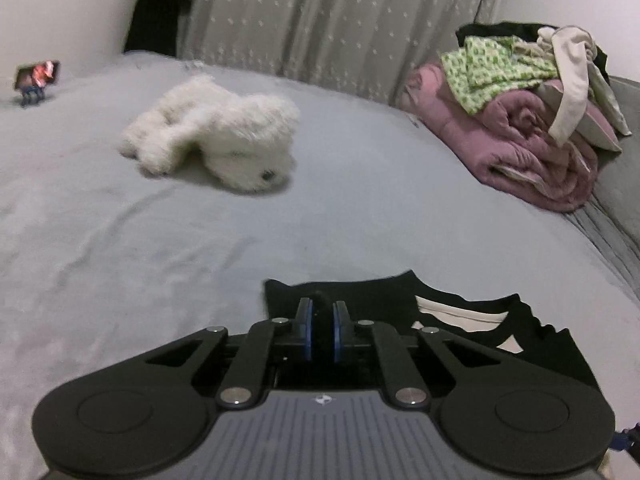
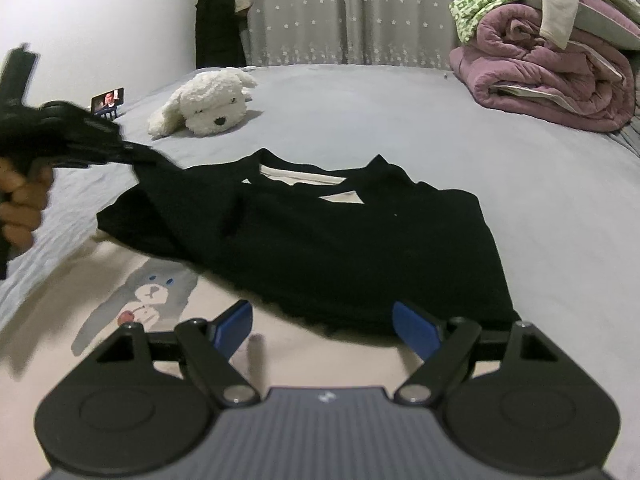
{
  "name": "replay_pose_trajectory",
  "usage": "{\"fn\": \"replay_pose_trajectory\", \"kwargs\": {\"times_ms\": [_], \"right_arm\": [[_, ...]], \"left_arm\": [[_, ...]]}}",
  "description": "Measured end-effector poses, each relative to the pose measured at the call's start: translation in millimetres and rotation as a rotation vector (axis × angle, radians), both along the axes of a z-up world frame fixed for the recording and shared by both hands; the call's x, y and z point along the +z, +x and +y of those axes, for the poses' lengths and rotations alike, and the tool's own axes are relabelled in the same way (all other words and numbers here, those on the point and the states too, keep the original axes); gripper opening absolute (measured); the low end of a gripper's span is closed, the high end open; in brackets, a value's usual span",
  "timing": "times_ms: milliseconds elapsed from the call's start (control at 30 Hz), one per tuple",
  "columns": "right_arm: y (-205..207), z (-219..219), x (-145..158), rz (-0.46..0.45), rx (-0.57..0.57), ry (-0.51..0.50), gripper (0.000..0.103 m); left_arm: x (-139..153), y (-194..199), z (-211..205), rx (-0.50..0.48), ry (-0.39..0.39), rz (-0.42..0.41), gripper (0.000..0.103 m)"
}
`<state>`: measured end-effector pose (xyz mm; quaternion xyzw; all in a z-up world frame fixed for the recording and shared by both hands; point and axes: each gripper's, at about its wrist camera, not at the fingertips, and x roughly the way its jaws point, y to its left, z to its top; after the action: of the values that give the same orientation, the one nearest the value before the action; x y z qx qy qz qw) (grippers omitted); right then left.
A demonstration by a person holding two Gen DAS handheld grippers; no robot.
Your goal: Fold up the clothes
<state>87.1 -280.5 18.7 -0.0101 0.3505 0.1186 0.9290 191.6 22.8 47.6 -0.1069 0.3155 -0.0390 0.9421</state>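
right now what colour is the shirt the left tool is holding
Black shirt, with a cream lining at the neck; the right wrist view shows it best.

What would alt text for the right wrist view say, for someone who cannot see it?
Open blue-padded right tongs hover over a black shirt lying on a cream garment with a cartoon bear print, spread on a grey bed. At left, the left tongs pinch the shirt's sleeve; behind lie a white plush dog and piled laundry.
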Motion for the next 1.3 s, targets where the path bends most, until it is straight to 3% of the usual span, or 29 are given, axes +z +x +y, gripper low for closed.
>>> {"fn": "replay_pose_trajectory", "kwargs": {"times_ms": [100, 233, 300, 467, 533, 600, 733, 800, 833, 900, 1067, 1100, 1200, 1300], "right_arm": [[1, 0, -3, 0.002, -0.002, -0.003, 0.081], [4, 0, -8, 0.015, -0.009, -0.009, 0.081], [4, 0, -9, 0.017, -0.009, -0.009, 0.081], [4, -1, -9, 0.024, -0.003, -0.015, 0.081], [4, -2, -9, 0.029, -0.007, -0.003, 0.081], [5, -3, -8, 0.034, -0.014, 0.014, 0.081], [5, -3, -7, 0.034, -0.016, 0.017, 0.081], [5, -3, -8, 0.033, -0.016, 0.015, 0.081], [6, -3, -8, 0.033, -0.017, 0.015, 0.081], [6, -3, -9, 0.033, -0.017, 0.013, 0.081], [6, -2, -10, 0.026, -0.016, 0.007, 0.081], [7, -4, -10, 0.028, -0.020, 0.018, 0.081], [8, -7, -10, 0.033, -0.031, 0.044, 0.081], [9, -8, -10, 0.039, -0.034, 0.049, 0.081]], "left_arm": [[-4, -12, 2, 0.011, 0.052, -0.011, 0.008], [-15, -26, 3, 0.009, 0.065, 0.007, 0.009], [-19, -27, 4, 0.004, 0.084, 0.022, 0.014], [-11, -29, 30, 0.015, -0.024, 0.033, 0.016], [-9, -23, 37, 0.034, -0.050, 0.027, 0.025], [-11, -12, 35, 0.026, -0.060, 0.043, 0.031], [-16, 12, 32, 0.012, -0.080, 0.076, 0.032], [-21, 19, 16, -0.012, -0.012, 0.086, 0.032], [-24, 22, 7, -0.024, 0.047, 0.096, 0.031], [-27, 23, -4, -0.019, 0.124, 0.104, 0.013], [-21, 6, -5, 0.011, 0.131, 0.029, 0.011], [-20, 4, -3, 0.022, 0.134, 0.016, 0.003], [-19, -1, 4, 0.052, 0.131, -0.015, 0.003], [-29, 1, 7, 0.049, 0.138, 0.021, 0.004]]}}
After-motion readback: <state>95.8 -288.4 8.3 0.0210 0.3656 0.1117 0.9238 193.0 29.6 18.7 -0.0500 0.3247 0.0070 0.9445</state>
